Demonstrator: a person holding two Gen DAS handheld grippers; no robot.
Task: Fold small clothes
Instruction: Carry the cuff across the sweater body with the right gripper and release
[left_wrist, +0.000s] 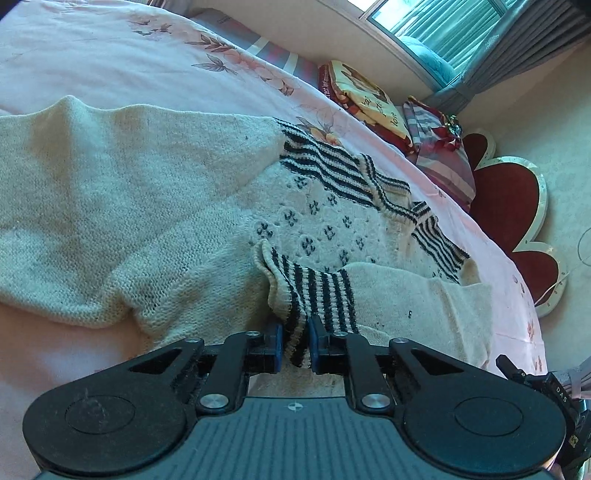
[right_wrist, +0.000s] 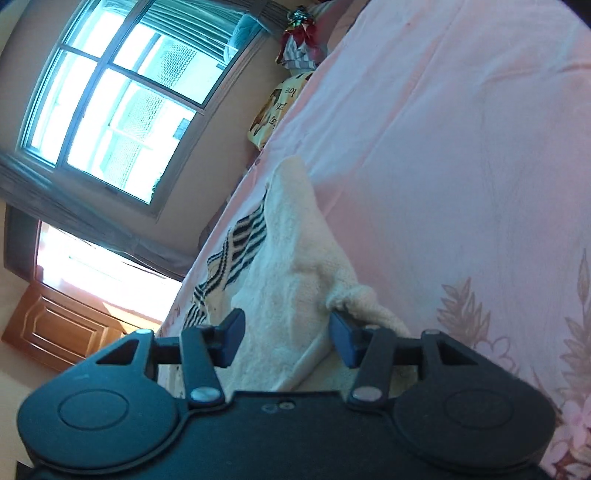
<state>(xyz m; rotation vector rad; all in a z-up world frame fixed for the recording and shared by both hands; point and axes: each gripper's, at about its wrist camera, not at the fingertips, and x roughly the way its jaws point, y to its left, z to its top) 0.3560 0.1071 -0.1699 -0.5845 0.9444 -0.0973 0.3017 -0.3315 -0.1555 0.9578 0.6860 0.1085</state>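
Nearest us, the left gripper pinches the striped cuff of a cream knitted sweater, whose sleeve runs off to the right and whose body spreads ahead and left. The right gripper stands half spread astride a cream fold at the sweater's far side; whether its pads grip, we cannot tell. Beneath lies a pink floral bedsheet, then pillows and a window.

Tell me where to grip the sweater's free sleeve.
Take the sweater sleeve by its striped cuff, coming from the bed's far edge side: the cuff lies flat and exposed there, a firm ribbed end.
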